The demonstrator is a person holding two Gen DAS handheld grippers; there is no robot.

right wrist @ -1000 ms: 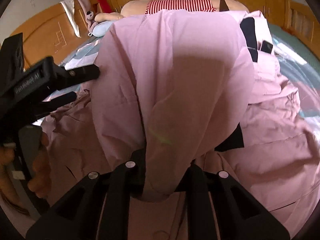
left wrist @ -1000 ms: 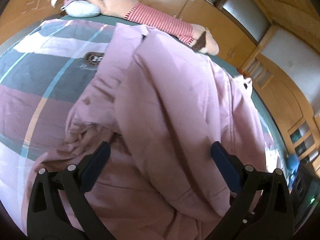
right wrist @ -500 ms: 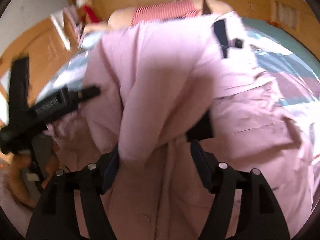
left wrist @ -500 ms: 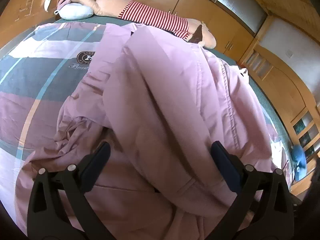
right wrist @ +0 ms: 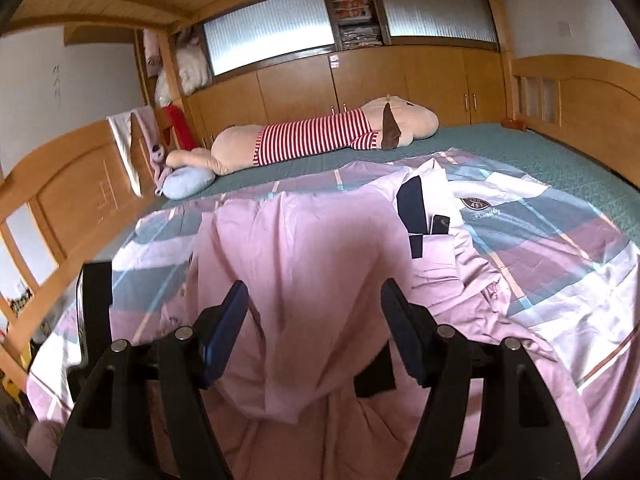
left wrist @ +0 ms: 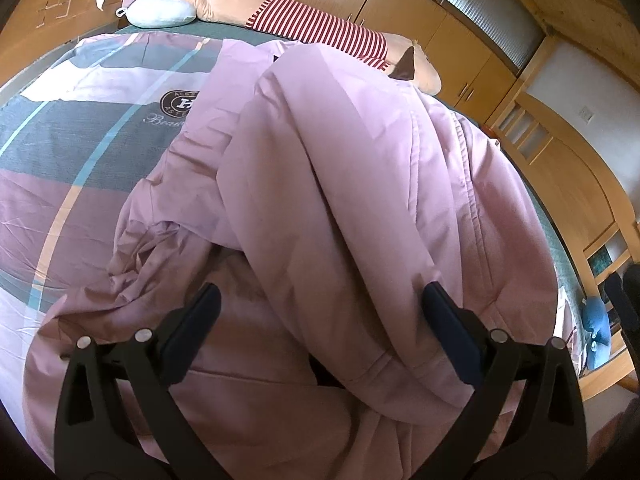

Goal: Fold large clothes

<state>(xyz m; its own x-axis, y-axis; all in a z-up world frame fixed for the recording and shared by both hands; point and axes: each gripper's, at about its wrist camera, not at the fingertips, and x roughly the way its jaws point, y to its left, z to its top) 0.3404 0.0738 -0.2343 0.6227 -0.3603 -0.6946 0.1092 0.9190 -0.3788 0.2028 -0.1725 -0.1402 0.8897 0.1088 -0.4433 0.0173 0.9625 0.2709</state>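
A large pink garment [left wrist: 340,200] lies heaped on the bed, a folded-over part on top of a crumpled lower layer. It also shows in the right wrist view [right wrist: 312,264], with a white and navy collar part [right wrist: 420,200] at its far end. My left gripper [left wrist: 320,312] is open, its jaws wide apart on either side of the near fold, holding nothing. My right gripper [right wrist: 314,304] is open above the near hem, empty. The left gripper's black body [right wrist: 94,304] shows at the left of the right wrist view.
The garment rests on a plaid quilt [left wrist: 80,152] over a green bed cover [right wrist: 520,148]. A long striped plush toy [right wrist: 320,136] and a pale blue cushion [right wrist: 186,182] lie at the far side. Wooden bed boards [right wrist: 72,184] and cupboards [right wrist: 360,80] surround the bed.
My right gripper let go of the pink fold, opened and pulled back and up. The fold dropped onto the heap. The left gripper stayed open, shifting slightly.
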